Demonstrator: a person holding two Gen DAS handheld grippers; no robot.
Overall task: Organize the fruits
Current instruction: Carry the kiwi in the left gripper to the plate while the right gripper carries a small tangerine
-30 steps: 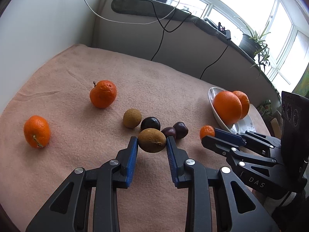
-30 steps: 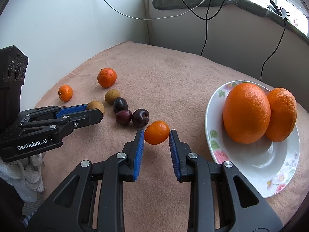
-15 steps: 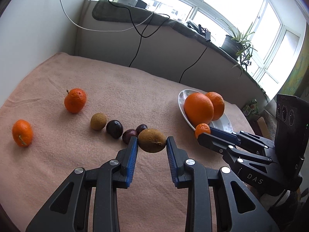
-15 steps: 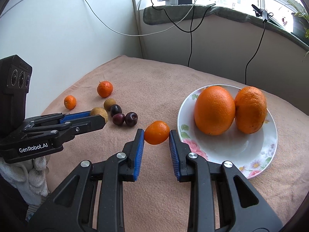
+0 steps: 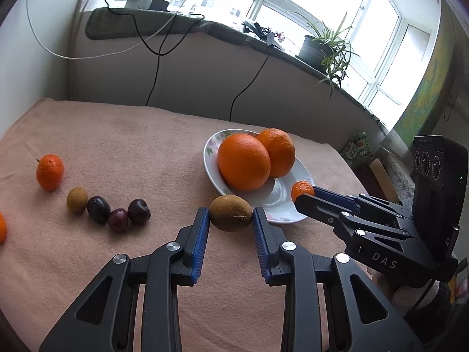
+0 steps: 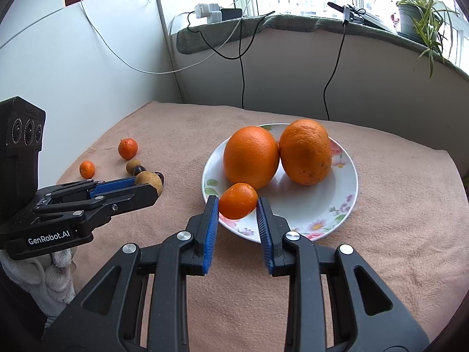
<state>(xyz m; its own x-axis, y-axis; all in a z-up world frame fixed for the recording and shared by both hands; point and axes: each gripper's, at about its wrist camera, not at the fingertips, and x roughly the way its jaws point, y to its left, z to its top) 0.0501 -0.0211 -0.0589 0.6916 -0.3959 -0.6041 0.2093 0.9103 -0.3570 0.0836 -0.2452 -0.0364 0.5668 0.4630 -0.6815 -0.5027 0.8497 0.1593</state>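
While our left claw (image 5: 231, 217) pinches a brown, egg-shaped kiwi (image 5: 231, 213) between its blue pads, just short of the plate's near rim, our right claw (image 6: 238, 203) pinches a small glossy mandarin (image 6: 238, 200) over the flowered white plate (image 6: 337, 205). Two large oranges (image 6: 251, 156) sit touching on that plate. On the pink-covered desk (image 5: 132, 146) lie three dark plums (image 5: 118, 220) and more small fruit. We read "GenRobot.AI" and "DAS" on the claw bodies.
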